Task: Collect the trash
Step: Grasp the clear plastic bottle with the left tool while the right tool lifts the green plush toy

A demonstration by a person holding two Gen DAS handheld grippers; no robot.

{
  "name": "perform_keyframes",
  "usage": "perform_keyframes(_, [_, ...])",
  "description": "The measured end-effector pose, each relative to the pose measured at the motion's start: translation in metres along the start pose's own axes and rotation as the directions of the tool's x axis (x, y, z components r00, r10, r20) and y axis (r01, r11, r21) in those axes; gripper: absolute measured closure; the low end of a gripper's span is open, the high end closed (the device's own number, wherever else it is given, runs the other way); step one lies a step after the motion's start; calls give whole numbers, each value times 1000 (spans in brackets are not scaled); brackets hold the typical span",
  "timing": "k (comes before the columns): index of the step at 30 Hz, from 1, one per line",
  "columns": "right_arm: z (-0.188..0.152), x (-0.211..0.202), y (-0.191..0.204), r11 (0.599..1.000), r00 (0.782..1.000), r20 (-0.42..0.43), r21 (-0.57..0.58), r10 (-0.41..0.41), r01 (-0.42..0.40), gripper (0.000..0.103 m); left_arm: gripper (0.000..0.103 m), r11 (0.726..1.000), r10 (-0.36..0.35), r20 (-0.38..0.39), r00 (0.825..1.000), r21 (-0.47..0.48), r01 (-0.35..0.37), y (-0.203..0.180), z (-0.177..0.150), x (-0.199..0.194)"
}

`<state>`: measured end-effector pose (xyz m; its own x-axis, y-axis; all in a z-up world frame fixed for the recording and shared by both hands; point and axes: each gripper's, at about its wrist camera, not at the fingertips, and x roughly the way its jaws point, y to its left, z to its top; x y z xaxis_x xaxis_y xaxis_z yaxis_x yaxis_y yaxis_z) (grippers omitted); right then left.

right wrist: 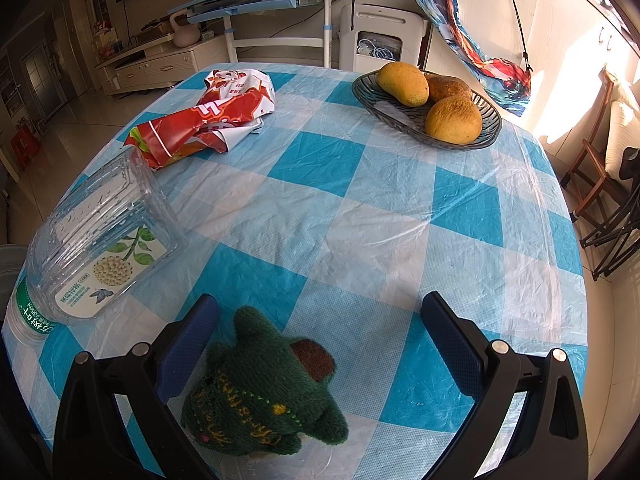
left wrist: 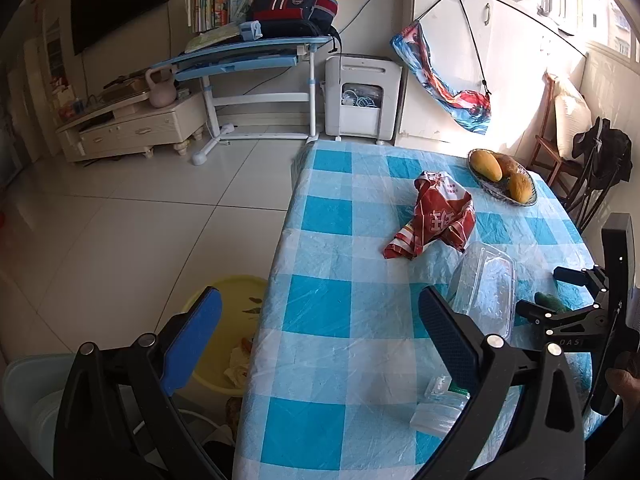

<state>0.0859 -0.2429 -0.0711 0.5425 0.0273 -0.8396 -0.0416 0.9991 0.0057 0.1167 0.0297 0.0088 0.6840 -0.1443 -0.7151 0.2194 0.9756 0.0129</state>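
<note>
A crumpled red snack wrapper [left wrist: 434, 216] [right wrist: 212, 116] lies on the blue checked table [left wrist: 328, 300] [right wrist: 360, 208]. A clear plastic box [left wrist: 486, 288] [right wrist: 104, 240] lies nearer me. A plastic bottle with a green label [left wrist: 440, 400] [right wrist: 28, 316] lies at the table's near edge. My left gripper [left wrist: 320, 332] is open and empty over the table's left edge. My right gripper [right wrist: 320, 340] is open above a green knitted toy [right wrist: 264, 388]; it also shows at the right of the left wrist view [left wrist: 560, 296].
A yellow bin [left wrist: 224, 312] with scraps stands on the floor left of the table. A dark basket [right wrist: 432, 120] [left wrist: 504, 192] with three mangoes sits at the table's far right. Chairs [right wrist: 600, 184] stand to the right. A pale stool [left wrist: 24, 392] is at lower left.
</note>
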Motion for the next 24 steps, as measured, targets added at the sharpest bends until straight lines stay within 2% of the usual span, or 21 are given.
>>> perform_keyframes(6, [0,0,0,1000,1000,0,1,1,-1,6,8,1000,-14,-14,1000,-13,13,0,1,6])
perform_keyframes(15, [-1,-1,0,1000,1000,1,0,8,-8,6,8,986,-106,-83,991,-138,94,9,-1,30])
perform_keyframes(18, [-2,-3,1,1000,1000,-1,-1,13,-13,6,8,969,-183,-84,980,-183,165,7,-2,35])
perform_keyframes(21, [-6,-6,2,1000,1000,-3,-8,24,-24,6,8,962,-253,-103,962,-128,240,-14,0,40])
perform_keyframes(24, [-11,-10,4,999,999,-5,-11,35,-35,6,8,966,-257,-128,958,-1,259,-49,-3,44])
